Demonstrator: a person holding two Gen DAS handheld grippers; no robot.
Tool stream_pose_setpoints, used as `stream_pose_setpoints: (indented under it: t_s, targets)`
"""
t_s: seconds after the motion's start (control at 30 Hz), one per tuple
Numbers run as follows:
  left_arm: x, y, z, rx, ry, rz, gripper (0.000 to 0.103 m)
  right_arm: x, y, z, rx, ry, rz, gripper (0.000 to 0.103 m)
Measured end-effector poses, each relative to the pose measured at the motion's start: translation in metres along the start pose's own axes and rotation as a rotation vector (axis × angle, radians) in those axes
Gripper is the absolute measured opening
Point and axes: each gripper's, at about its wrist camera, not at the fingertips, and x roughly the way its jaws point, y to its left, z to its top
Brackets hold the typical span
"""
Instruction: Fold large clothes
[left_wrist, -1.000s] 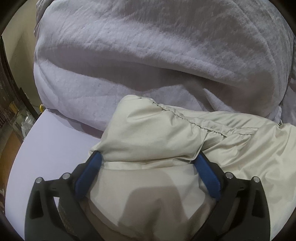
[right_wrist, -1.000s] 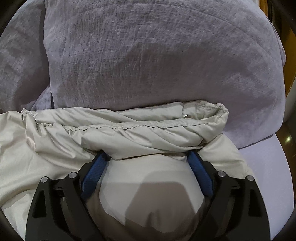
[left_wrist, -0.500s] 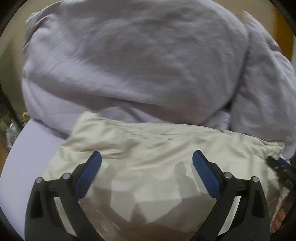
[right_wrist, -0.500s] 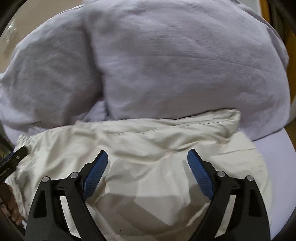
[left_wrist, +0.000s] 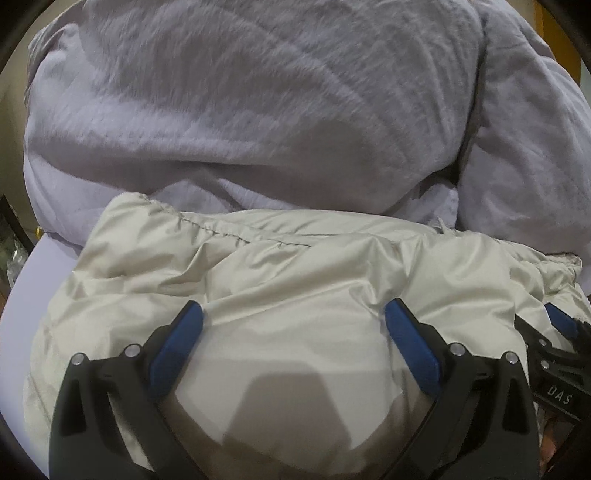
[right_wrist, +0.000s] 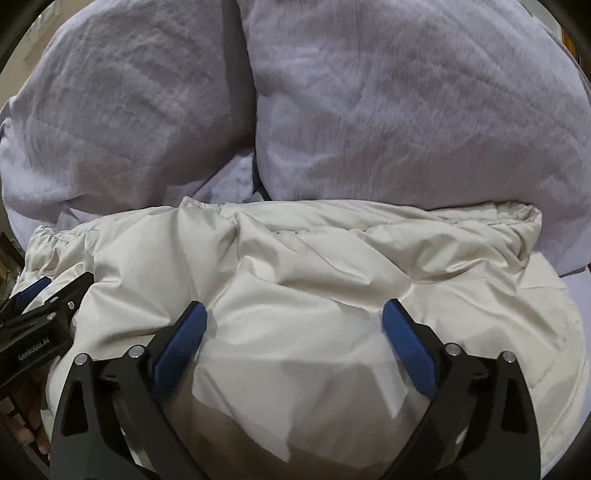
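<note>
A cream puffy jacket (left_wrist: 295, 266) lies folded on the bed, its stitched edge against the pillows; the right wrist view shows it too (right_wrist: 314, 258). My left gripper (left_wrist: 293, 310) stands wide open over the jacket's left half, a bulge of fabric between its blue pads. My right gripper (right_wrist: 293, 310) is over the right half, its jaws opening, with fabric swelling between them but not pinched. Each gripper shows at the edge of the other's view: the right gripper (left_wrist: 554, 332) and the left gripper (right_wrist: 44, 302).
Two big lilac pillows (right_wrist: 406, 110) (right_wrist: 129, 110) stand right behind the jacket and fill the far side, and one pillow (left_wrist: 258, 110) fills the left wrist view. The lilac bedsheet (left_wrist: 44, 266) shows at the left, with the bed's edge and dark furniture beyond.
Both grippers let go of the jacket's folded edge and drew back from the pillows. The edge now lies flat farther ahead, and each gripper has come into the other's view.
</note>
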Motion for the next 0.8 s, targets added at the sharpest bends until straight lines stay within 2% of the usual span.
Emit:
stream_pose_setpoints:
  t_s: [0.27,0.5,0.8]
  targets:
    - [0.014,0.003,-0.007,-0.008,0.001,0.008,0.1,0.023,0.009,0.0,-0.001,-0.021,-0.026,0.102]
    - [0.03,0.011,-0.021,-0.015,-0.003,-0.007,0.101,0.027,0.002,-0.008,0.027,-0.062,0.0,0.102]
    - [0.029,0.015,-0.035,-0.021,-0.024,-0.008,0.101,0.039,0.004,-0.012,0.046,-0.098,0.008,0.102]
